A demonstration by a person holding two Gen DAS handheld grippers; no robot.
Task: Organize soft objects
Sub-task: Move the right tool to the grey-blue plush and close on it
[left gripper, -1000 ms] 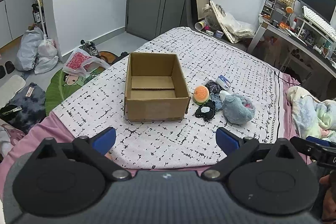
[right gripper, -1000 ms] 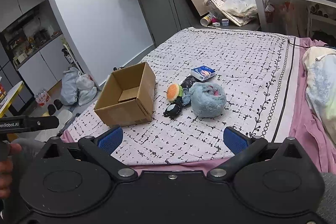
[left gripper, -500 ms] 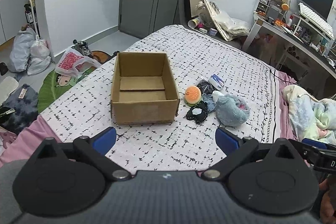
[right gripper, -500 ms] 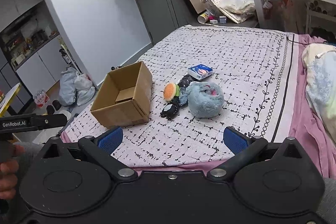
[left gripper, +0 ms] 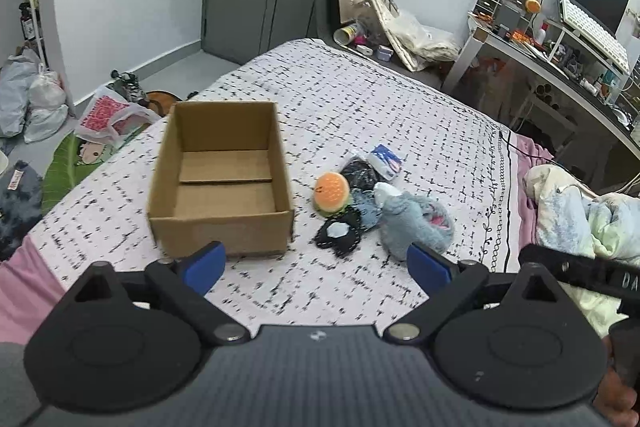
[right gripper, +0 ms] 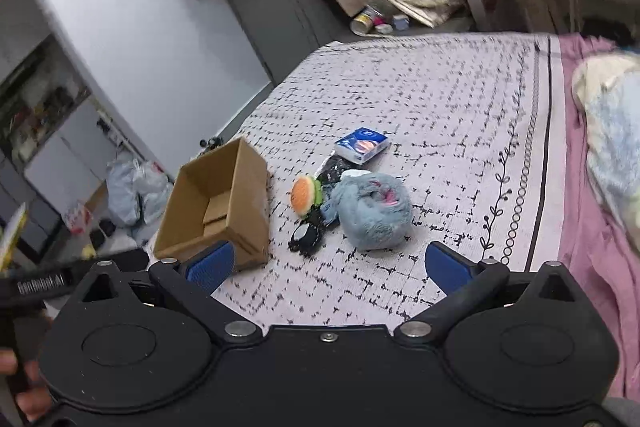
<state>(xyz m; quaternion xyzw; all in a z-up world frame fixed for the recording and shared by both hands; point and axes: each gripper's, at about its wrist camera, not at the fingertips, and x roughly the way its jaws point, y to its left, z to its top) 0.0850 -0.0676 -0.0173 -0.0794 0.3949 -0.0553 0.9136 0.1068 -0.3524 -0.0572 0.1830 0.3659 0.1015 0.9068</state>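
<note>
An open, empty cardboard box (left gripper: 224, 183) (right gripper: 218, 203) stands on the patterned bed cover. To its right lies a small heap: an orange burger plush (left gripper: 331, 193) (right gripper: 305, 194), a black plush with a pale patch (left gripper: 339, 233) (right gripper: 305, 237), a grey-blue fluffy plush (left gripper: 416, 221) (right gripper: 374, 211), a dark pouch (left gripper: 360, 173) and a blue-white tissue pack (left gripper: 385, 161) (right gripper: 362, 145). My left gripper (left gripper: 316, 269) is open and empty, near the bed's front edge. My right gripper (right gripper: 328, 265) is open and empty, in front of the heap.
The bed cover (left gripper: 360, 99) runs to a pink sheet edge (right gripper: 588, 227). A rumpled blanket (left gripper: 580, 211) lies at the right. Bags (left gripper: 32, 99) and clutter sit on the floor to the left. A desk (left gripper: 560, 59) stands at the far right.
Both grippers have moved forward toward the box and the heap, which now look larger. The right view has tilted. Both stay open; nothing was grasped.
</note>
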